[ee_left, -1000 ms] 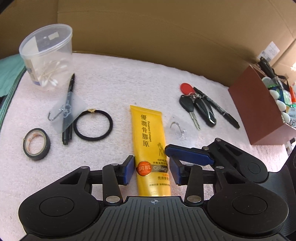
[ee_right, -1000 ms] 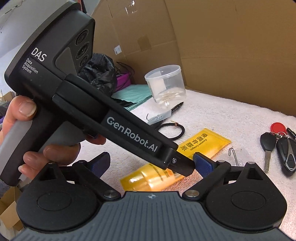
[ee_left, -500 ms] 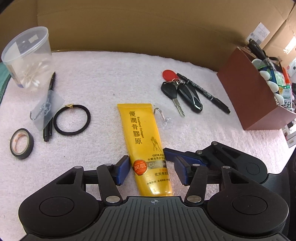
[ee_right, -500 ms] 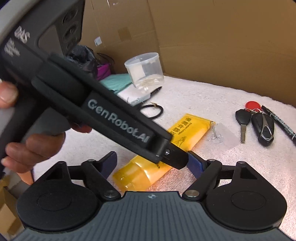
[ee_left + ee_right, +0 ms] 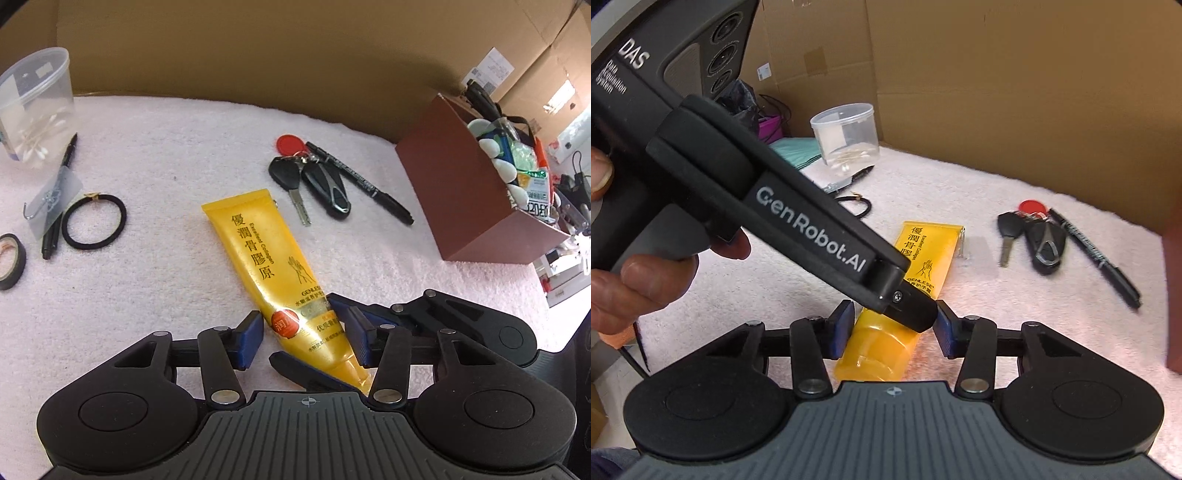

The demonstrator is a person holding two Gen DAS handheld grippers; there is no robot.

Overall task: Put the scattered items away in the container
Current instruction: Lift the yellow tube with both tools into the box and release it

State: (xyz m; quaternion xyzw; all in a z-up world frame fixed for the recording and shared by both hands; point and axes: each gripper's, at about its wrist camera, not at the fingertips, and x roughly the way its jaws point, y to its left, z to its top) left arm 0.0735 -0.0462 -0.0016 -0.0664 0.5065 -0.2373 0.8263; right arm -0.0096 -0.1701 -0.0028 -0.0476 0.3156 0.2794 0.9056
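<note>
Pick-up step: both grippers, left and right, straddle the yellow plastic cream tube, jaws spread, nothing clamped. Next: clench, carry to brown box.

**Cardboard walls around a pale pink towel**

Tall brown cardboard sheets stand behind a fluffy pale pink towel covering the work surface. More cardboard boxes stack at the far right, where bright light glares. A teal cloth lies beyond the towel's edge.

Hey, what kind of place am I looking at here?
Probably a makeshift storeroom work surface: a pink towel-covered table walled by brown cardboard sheets, with stacked cardboard shipping boxes behind a brown box of odds and ends.
</note>
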